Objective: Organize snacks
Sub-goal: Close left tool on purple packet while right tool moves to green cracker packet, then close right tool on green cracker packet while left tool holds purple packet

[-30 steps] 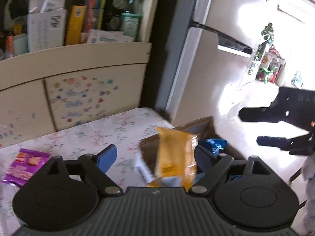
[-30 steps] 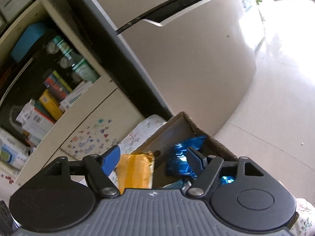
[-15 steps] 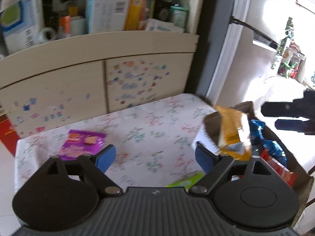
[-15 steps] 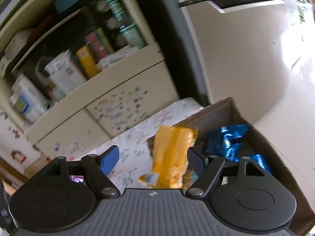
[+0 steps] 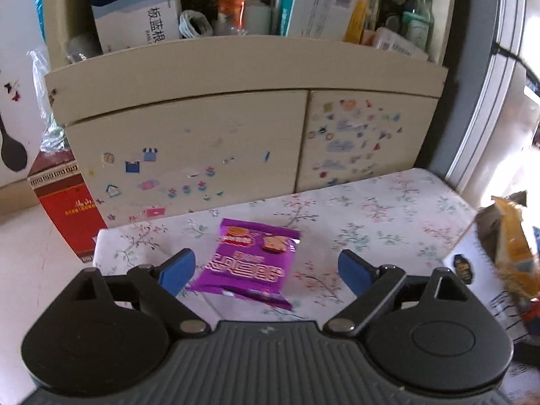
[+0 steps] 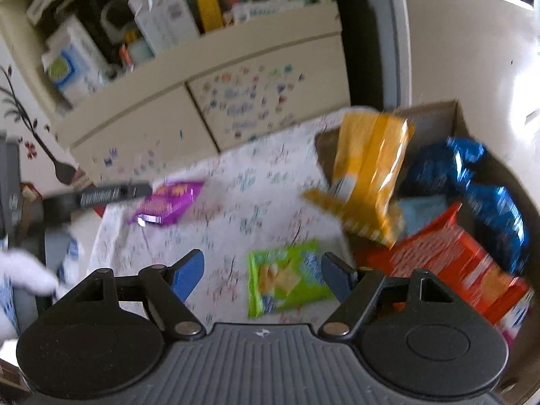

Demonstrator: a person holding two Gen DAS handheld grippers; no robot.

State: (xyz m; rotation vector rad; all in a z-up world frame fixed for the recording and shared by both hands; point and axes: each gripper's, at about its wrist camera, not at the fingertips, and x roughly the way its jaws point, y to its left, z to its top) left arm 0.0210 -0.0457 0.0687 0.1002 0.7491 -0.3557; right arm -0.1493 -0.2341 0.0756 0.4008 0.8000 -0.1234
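A purple snack packet lies flat on the floral tablecloth. My left gripper hovers over it, its jaws opening and clear of the packet. In the right wrist view, one of its fingers reaches in beside the purple packet. My right gripper is open above a green packet and not touching it. A yellow packet leans over the edge of a cardboard box that holds blue packets and an orange-red packet.
A cream cabinet covered in stickers stands behind the table, its shelf crowded with boxes and bottles. A red carton sits on the floor at the left. A fridge rises behind the cardboard box.
Both views have swung left and down, away from the box and over the table. The purple packet now sits between the left fingers, the green one between the right. The left jaws stand wider.
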